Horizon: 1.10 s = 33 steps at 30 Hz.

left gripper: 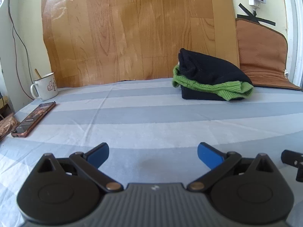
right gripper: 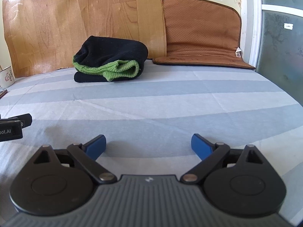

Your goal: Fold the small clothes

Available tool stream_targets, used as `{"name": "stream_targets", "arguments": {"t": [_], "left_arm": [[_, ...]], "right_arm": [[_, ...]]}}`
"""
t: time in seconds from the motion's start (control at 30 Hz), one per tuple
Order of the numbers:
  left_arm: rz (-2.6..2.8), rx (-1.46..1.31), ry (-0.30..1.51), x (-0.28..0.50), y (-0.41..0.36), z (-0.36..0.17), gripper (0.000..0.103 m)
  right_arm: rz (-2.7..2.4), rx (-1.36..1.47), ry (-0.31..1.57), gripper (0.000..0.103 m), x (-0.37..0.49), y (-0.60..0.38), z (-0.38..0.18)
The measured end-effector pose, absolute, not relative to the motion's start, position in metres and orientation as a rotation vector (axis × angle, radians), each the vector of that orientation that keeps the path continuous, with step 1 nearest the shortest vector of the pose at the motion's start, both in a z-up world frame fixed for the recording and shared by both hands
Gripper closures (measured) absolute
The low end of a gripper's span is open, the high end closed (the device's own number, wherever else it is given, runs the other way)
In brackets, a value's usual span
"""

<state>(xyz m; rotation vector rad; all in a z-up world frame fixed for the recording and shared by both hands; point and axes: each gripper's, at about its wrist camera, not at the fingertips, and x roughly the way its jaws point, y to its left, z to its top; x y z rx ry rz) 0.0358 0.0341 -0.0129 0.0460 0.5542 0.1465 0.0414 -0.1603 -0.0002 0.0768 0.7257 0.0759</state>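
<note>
Left wrist alone shows phone point(left gripper: 33, 120) beside mug point(left gripper: 45, 86).

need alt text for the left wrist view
A folded black and green knit garment lies at the far right of a blue-striped sheet. The left gripper hovers low in front, jaws wide open and empty. A white mug and a phone sit far left.

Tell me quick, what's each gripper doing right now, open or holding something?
Left gripper: open, holding nothing, over the striped sheet.
Right gripper: open, holding nothing; the folded black and green clothes lie apart, ahead of it.
</note>
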Motion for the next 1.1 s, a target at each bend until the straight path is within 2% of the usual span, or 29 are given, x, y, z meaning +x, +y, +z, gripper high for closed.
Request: {"name": "stream_targets", "arguments": {"t": [0.47, 1.1], "left_arm": [[0.140, 0.069, 0.508, 0.030, 0.034, -0.010, 0.000], [0.190, 0.013, 0.522, 0.032, 0.047, -0.010, 0.000]], "right_arm": [[0.054, 0.064, 0.675, 0.008, 0.035, -0.158, 0.003], [-0.017, -0.091, 0.675, 0.008, 0.035, -0.133, 0.019]]}}
